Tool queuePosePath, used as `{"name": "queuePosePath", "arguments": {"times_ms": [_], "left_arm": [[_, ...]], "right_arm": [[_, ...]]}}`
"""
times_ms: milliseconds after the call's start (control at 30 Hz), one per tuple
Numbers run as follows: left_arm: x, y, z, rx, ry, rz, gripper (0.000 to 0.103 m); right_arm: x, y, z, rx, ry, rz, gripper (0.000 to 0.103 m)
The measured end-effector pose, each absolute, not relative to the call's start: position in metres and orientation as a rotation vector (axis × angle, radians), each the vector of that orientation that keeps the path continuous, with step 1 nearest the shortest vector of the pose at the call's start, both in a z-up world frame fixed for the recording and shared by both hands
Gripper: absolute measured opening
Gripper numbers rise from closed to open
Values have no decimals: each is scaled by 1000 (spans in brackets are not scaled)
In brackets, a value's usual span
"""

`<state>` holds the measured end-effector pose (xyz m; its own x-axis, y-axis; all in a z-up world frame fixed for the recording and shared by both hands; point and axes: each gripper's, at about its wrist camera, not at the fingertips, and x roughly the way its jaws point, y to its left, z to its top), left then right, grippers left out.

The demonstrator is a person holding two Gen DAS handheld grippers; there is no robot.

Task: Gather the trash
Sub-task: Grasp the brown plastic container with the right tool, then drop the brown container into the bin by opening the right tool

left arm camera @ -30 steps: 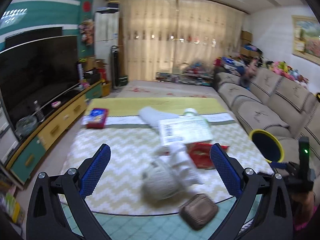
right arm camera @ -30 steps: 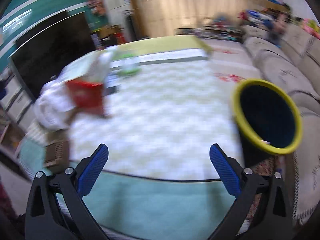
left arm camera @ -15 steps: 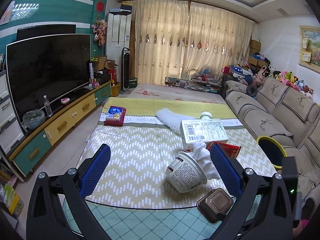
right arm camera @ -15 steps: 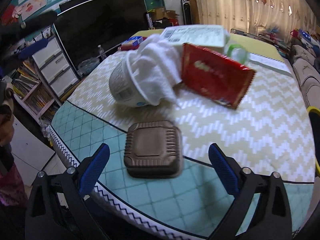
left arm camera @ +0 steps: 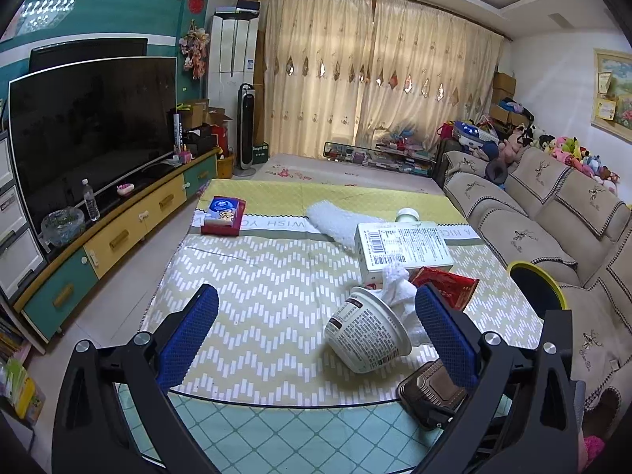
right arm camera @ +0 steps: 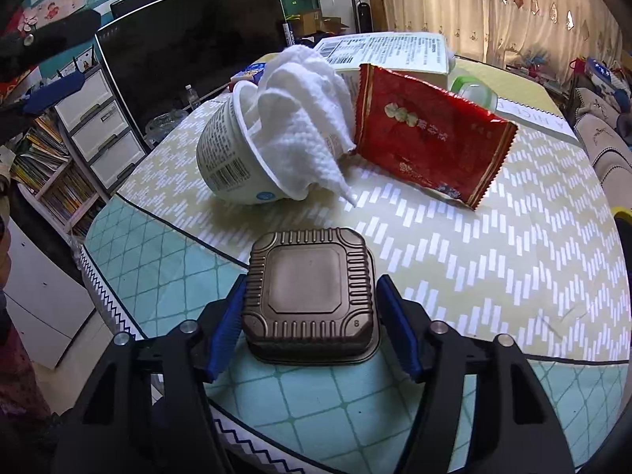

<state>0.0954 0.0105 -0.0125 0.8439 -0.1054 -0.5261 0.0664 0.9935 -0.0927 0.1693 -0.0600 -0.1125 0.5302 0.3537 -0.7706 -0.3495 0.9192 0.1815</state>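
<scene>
We see the brown plastic tray point(right arm camera: 310, 294) lying upside down at the near edge of the table point(right arm camera: 513, 276), on the mint diamond-patterned strip of its cover, and it sits squarely between the blue pads of the right gripper point(right arm camera: 310, 324). Those jaws have just been closing around it; the left pad looks to meet the tray's ribbed side while the right pad stands just beside its other side, so we cannot tell whether the grip is firm yet. In the left wrist view the same tray point(left arm camera: 428, 393) shows partly behind one finger of the left gripper point(left arm camera: 316, 335), whose jaws stand wide apart with nothing held, above the chevron-patterned cloth. Just beyond the tray a white paper cup point(right arm camera: 233, 150) lies on its side with a crumpled white tissue point(right arm camera: 304, 118) spilling from its mouth. Touching the tissue on the right is a red snack wrapper point(right arm camera: 426, 134), propped up at a tilt. Behind these rests a flat white box point(left arm camera: 405, 245) with a barcode, and beside it a folded white towel point(left arm camera: 335, 225). Farther off on the cloth sits a red and blue box point(left arm camera: 223, 215). By the sofa point(left arm camera: 553, 213), off the table's right side, stands a yellow-rimmed bin point(left arm camera: 539, 288). A large television point(left arm camera: 91, 126) faces the table from the left.
</scene>
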Motion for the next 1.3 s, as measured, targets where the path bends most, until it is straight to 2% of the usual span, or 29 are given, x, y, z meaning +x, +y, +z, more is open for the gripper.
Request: {"name": "queuePosePath", "arguments": {"times_ms": [300, 667, 933, 1200, 1233, 1267, 1300], "left_arm": [[102, 1, -21, -63, 579, -99, 98], [114, -14, -30, -55, 601, -128, 98], [129, -40, -37, -24, 632, -156, 98], [144, -61, -42, -4, 653, -187, 98], [145, -62, -43, -4, 651, -192, 98], [147, -62, -43, -3, 650, -194, 98], [149, -64, -44, 0, 652, -197, 98]], "right_arm": [[168, -116, -99, 63, 867, 331, 62], [171, -290, -88, 204, 774, -100, 63], [201, -395, -124, 241, 834, -326, 63], [235, -448, -152, 273, 877, -415, 64], [238, -452, -153, 269, 880, -424, 69], [240, -455, -154, 266, 882, -428, 82], [242, -457, -155, 267, 877, -430, 86]]}}
